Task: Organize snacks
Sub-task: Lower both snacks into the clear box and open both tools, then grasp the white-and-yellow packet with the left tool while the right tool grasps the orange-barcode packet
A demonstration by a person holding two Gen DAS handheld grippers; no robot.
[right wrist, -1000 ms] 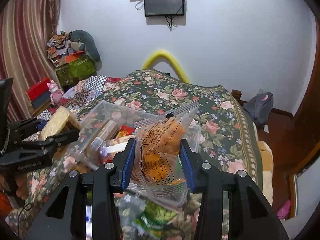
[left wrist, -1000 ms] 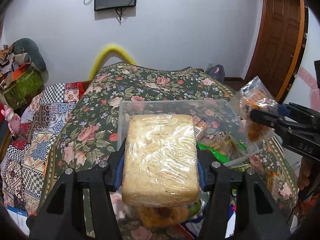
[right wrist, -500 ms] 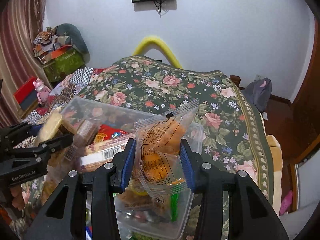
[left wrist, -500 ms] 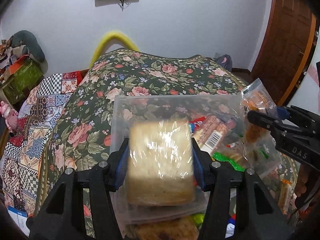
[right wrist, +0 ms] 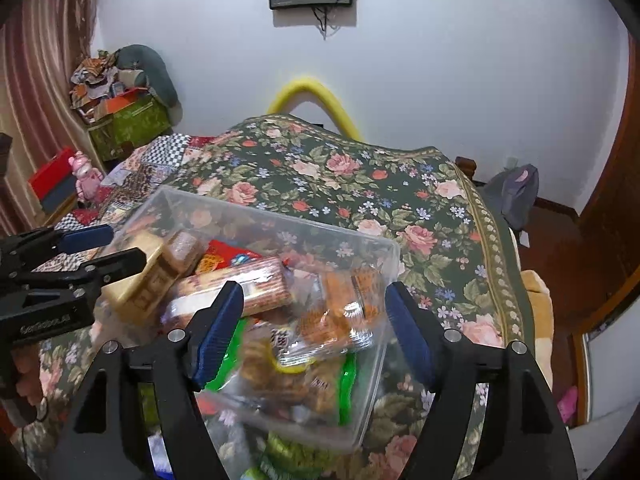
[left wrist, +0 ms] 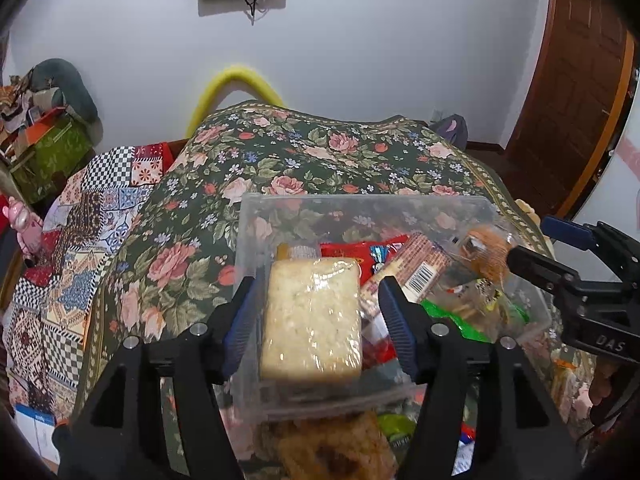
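A clear plastic box (left wrist: 360, 202) (right wrist: 280, 216) sits on the floral bedspread, holding several snacks. My left gripper (left wrist: 316, 286) reaches into its left part. Its jaws are opening, and a pale wrapped cake (left wrist: 312, 320) lies between the pads with a gap on each side. My right gripper (right wrist: 314, 286) hangs over the box's right part, jaws opening. Below them, an orange snack packet (right wrist: 344, 308) lies loose inside the box. A long biscuit pack with a barcode (left wrist: 420, 266) (right wrist: 240, 284) rests in the middle.
The floral bedspread (right wrist: 400, 184) falls away at its right edge to a wooden floor with a grey backpack (right wrist: 520, 192). A patchwork quilt (left wrist: 80, 220) and a green box (left wrist: 48, 156) lie to the left. Loose snacks (left wrist: 336, 452) sit in front of the box.
The right jaws have spread and the orange packet has dropped from them into the box. The left gripper has lowered the wrapped cake into the box and its pads have come off it.
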